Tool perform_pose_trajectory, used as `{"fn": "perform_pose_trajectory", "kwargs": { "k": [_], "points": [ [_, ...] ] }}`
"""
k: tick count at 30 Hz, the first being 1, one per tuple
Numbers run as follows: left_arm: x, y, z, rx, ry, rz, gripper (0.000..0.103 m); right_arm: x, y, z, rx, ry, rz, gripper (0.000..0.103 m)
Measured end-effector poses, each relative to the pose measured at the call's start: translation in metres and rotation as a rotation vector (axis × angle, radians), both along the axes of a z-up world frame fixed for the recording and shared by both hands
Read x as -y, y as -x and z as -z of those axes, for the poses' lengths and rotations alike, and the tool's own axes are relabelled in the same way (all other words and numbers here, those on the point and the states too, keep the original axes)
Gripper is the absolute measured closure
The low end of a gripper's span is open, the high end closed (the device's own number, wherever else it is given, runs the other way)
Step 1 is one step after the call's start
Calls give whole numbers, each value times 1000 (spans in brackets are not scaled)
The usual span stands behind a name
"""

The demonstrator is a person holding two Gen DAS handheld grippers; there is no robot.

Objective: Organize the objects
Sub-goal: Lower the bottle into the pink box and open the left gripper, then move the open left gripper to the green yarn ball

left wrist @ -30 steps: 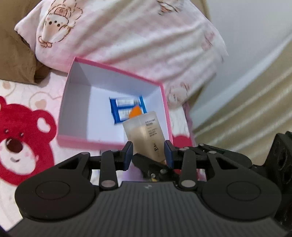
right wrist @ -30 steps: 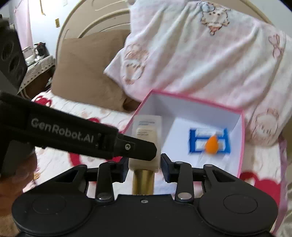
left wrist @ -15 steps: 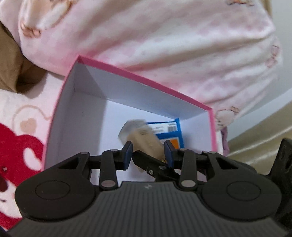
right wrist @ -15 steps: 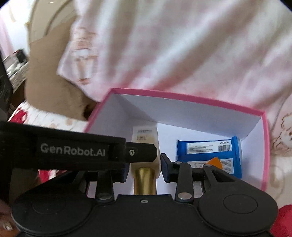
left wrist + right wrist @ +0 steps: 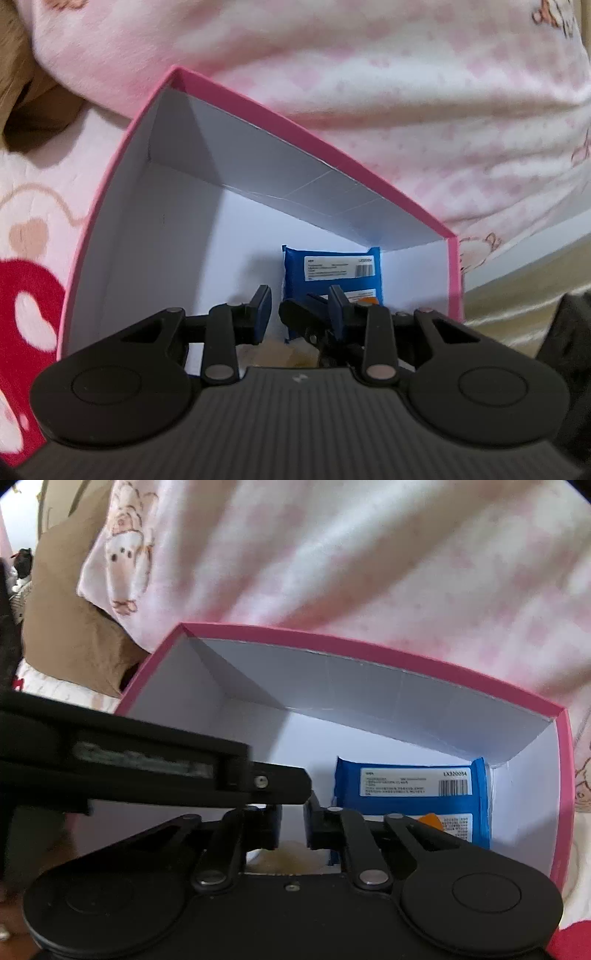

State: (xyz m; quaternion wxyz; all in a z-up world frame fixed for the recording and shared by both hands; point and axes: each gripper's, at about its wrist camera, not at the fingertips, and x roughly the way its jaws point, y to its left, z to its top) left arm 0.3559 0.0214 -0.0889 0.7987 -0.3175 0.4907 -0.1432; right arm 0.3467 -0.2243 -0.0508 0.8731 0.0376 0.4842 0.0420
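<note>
A pink box with a white inside (image 5: 266,114) (image 5: 369,646) lies on the bed. A blue packet (image 5: 332,269) (image 5: 413,786) lies in its right part. My left gripper (image 5: 299,314) hangs low inside the box, jaws apart and nothing between the tips. A beige bottle (image 5: 277,354) (image 5: 288,856) lies on the box floor just under both grippers, mostly hidden. My right gripper (image 5: 293,823) is beside the left one; its jaws stand a little apart above the bottle. The left gripper's body (image 5: 147,764) crosses the right wrist view.
A pink checked pillow with bear prints (image 5: 369,74) (image 5: 332,554) lies right behind the box. A brown pillow (image 5: 62,627) is at the left. The bedsheet with a red bear (image 5: 22,295) surrounds the box. The bed's right edge (image 5: 535,258) is close.
Both grippers moved forward and down into the box. The beige bottle, held upright between the right jaws earlier, now lies low on the box floor, out from between the fingertips.
</note>
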Motion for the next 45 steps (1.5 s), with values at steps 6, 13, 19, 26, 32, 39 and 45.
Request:
{"fn": "perform_pose_trajectory", "kwargs": {
  "k": [6, 13, 19, 26, 32, 39, 45],
  "points": [
    [-9, 15, -17, 47, -69, 16, 71, 13, 15, -17, 31, -52, 21, 87],
    [-19, 40, -38, 100, -102, 104, 67, 32, 64, -41, 103, -115, -18, 73],
    [-3, 65, -44, 131, -166, 225, 62, 26, 99, -40, 119, -84, -101, 73],
    [15, 98, -63, 136, -280, 291, 55, 18, 131, -60, 154, -94, -136, 66],
    [23, 139, -103, 147, -371, 336, 39, 2, 173, -98, 168, -22, -200, 47],
    [34, 190, -138, 161, -403, 397, 26, -2, 229, -126, 168, 23, -243, 32],
    [50, 226, -138, 158, -427, 445, 16, 3, 271, -125, 141, 67, -265, 18]
  ]
}}
